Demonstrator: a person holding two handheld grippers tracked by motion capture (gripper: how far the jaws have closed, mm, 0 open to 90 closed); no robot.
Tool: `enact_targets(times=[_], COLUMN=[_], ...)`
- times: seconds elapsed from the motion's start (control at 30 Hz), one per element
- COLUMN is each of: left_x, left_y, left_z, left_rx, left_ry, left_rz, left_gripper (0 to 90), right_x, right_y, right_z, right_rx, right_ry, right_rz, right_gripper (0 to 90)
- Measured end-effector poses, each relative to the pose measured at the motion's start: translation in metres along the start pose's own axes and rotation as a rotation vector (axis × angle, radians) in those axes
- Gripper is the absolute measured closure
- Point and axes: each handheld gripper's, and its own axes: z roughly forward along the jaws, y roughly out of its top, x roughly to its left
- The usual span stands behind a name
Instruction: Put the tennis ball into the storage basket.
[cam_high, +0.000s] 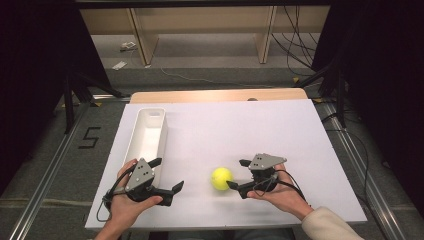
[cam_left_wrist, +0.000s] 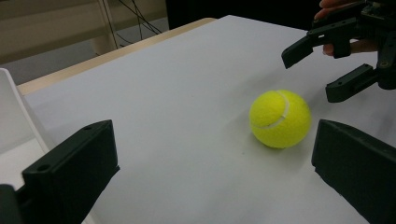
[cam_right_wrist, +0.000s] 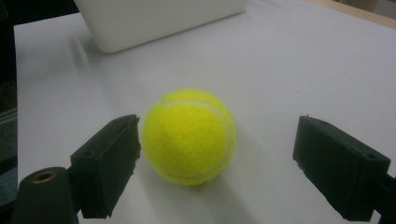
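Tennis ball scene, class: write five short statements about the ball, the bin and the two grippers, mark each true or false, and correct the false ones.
1. The ball lies inside the bin. False: it rests on the white table, right of the bin.
2. The right gripper is open, its jaws either side of the ball. True.
3. The left gripper is shut on the ball. False: it is open and holds nothing.
4. The bin is white and long. True.
5. The ball is red. False: it is yellow-green with a white seam.
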Motion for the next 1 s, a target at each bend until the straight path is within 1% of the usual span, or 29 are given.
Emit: enact_targets(times=[0.27,0.47,0.5,0.6,0.67,0.73,0.87,1.0], left_x=[0.002,0.003,0.004,0.007,0.008,0.008,0.01,0.009], left_y=[0.001,0.003,0.004,0.007,0.008,0.009,0.01,0.01], left_z=[0.002,0.005,0.006,0.011,0.013,0.015,0.02,0.02], left_rx=[-0.007,-0.014,-0.016,-0.023,-0.021,-0.023,-0.02,-0.014], left_ry=[0.006,0.009,0.011,0.02,0.021,0.016,0.012,0.005], left_rz=[0.004,0.022,0.034,0.039,0.057,0.053,0.059,0.063], left_gripper=[0.0,0.0,0.0,0.0,0.0,0.0,0.0,0.0], right_x=[0.001,0.002,0.003,0.004,0.006,0.006,0.005,0.005], right_y=[0.001,0.002,0.002,0.003,0.004,0.005,0.004,0.005], right_z=[0.004,0.008,0.009,0.012,0.013,0.013,0.017,0.021], right_rx=[-0.001,0.003,0.005,0.005,0.005,0.004,0.004,0.009], right_ry=[0.012,0.021,0.022,0.026,0.028,0.033,0.036,0.044], right_rz=[-0.001,0.004,0.002,-0.004,-0.004,-0.003,-0.002,-0.004], right_gripper=[15.4,15.4,15.5,15.4,15.5,15.5,15.5,15.5])
